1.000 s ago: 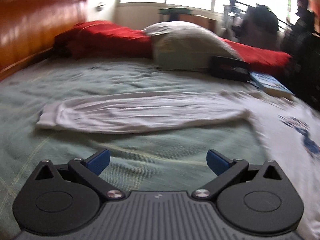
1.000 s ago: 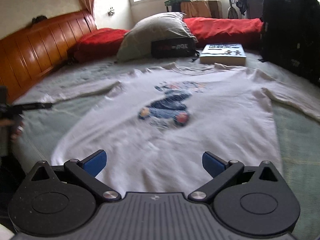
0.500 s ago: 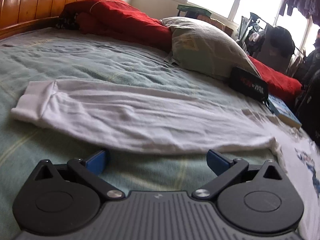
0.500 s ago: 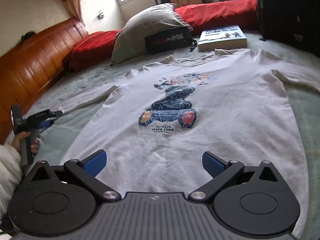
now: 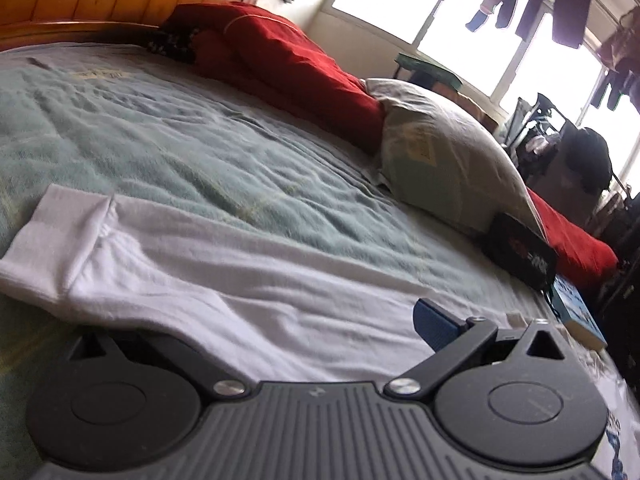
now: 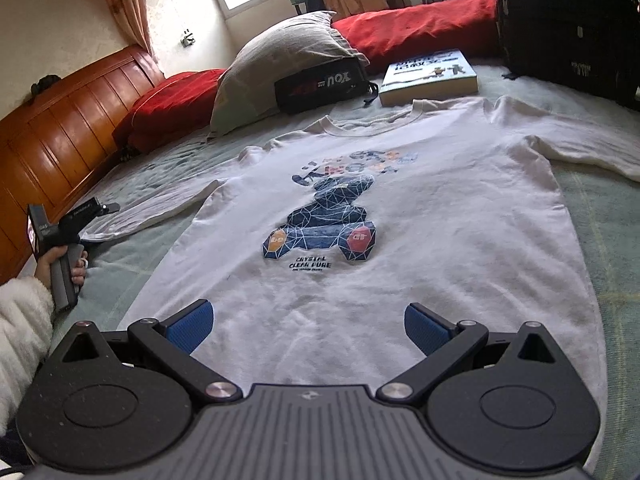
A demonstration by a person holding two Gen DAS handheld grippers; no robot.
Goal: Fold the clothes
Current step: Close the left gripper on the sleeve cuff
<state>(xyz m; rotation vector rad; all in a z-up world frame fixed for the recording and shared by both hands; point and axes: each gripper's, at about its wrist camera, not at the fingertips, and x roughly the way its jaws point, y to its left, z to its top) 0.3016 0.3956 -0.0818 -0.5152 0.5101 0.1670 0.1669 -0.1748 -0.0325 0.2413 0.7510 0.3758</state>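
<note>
A white long-sleeved shirt [image 6: 420, 248] with a blue bear print lies flat, front up, on the green bedspread [image 5: 168, 148]. Its left sleeve [image 5: 248, 276] stretches across the left wrist view and ends in a ribbed cuff [image 5: 52, 236]. My left gripper [image 5: 308, 320] is open at the sleeve's near edge. The cloth covers its left finger, and its right blue pad [image 5: 434, 322] rests above the sleeve. In the right wrist view this left gripper [image 6: 86, 214] shows at the sleeve end, held by a hand. My right gripper [image 6: 307, 326] is open, low over the shirt's hem, holding nothing.
A grey pillow [image 6: 280, 60], red bedding [image 6: 420, 28], a black pouch [image 6: 320, 84] and a book [image 6: 430, 78] lie beyond the collar. A black bag [image 6: 568, 28] stands at the far right. The wooden headboard [image 6: 60, 132] runs along the left.
My left gripper has moved forward and tilted, so the sleeve edge now lies over its left finger. My right gripper has come closer to the shirt's hem.
</note>
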